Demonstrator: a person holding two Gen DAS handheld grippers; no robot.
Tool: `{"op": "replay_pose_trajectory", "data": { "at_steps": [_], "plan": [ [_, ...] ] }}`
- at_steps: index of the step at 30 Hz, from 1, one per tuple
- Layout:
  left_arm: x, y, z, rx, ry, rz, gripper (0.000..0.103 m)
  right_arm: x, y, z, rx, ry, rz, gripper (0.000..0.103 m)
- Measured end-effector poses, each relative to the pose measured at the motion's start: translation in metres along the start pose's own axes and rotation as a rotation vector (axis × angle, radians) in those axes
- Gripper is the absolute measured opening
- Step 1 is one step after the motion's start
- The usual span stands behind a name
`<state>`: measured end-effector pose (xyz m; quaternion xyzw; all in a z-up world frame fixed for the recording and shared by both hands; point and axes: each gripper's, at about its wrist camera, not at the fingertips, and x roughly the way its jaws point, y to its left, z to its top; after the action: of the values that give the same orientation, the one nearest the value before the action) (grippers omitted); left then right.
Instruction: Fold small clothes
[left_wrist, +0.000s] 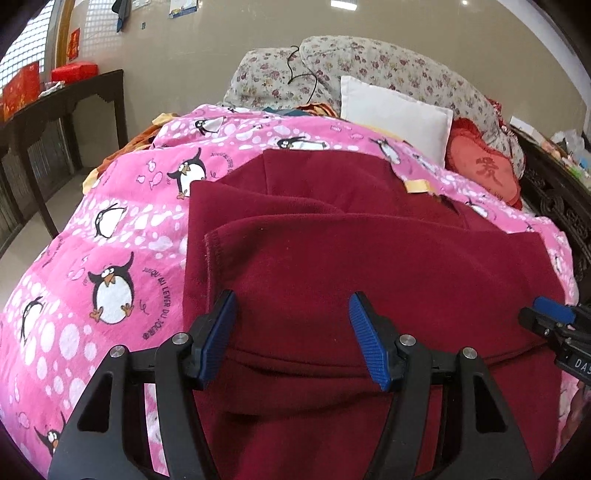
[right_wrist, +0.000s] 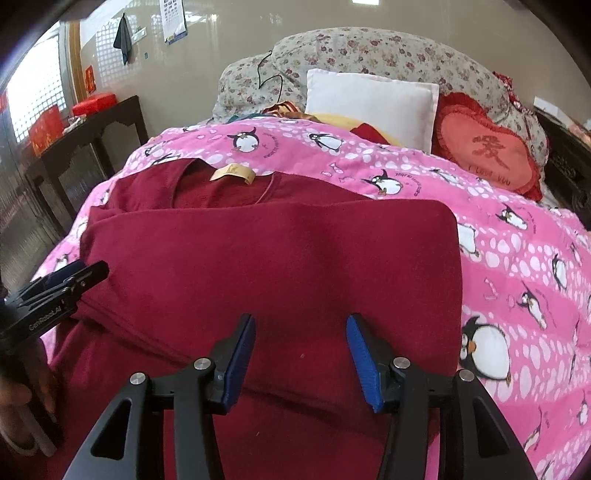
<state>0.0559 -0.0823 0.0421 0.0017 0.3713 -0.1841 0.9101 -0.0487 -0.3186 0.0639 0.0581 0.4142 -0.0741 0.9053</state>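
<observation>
From the left wrist camera, a dark red garment (left_wrist: 332, 251) is seen spread on a pink penguin-print quilt (left_wrist: 110, 240), its side parts already laid over the body so that a stitched hem edge (left_wrist: 212, 258) runs down the near left. The left gripper (left_wrist: 293, 339) is held above the near end of the cloth with its blue pads (left_wrist: 221, 332) set well apart and nothing between them. At the right edge the tip of the right gripper (left_wrist: 550, 314) is seen close over the cloth; its state cannot be told from this view. A white pillow (left_wrist: 395, 114) and a red heart cushion (left_wrist: 484, 170) lie beyond. From the right wrist camera, the same garment (right_wrist: 277, 266) is shown with its neckline and tan label (right_wrist: 232, 173) at the far end and a smooth folded panel across the middle. The right gripper (right_wrist: 301, 362) is likewise spread wide and empty over the near part, while the left gripper (right_wrist: 70, 280) is seen at the left edge of the cloth. The lengthwise folds are judged done, and the step in hand is the crosswise fold. The next move is judged to call for both near corners to be pinched together and carried evenly toward the label, so that the layers are not dragged askew.
</observation>
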Motion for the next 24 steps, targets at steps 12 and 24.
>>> {"op": "replay_pose_trajectory", "data": {
  "at_steps": [12, 24],
  "plan": [
    [-0.031, 0.005, -0.021, 0.003, 0.014, -0.007, 0.063, -0.001, 0.003, -0.017, 0.013, 0.020, -0.003, 0.050],
    [-0.073, 0.002, -0.044, 0.009, -0.025, -0.022, 0.063, -0.064, 0.028, -0.039, -0.072, -0.114, -0.118, 0.049]
  ]
}}
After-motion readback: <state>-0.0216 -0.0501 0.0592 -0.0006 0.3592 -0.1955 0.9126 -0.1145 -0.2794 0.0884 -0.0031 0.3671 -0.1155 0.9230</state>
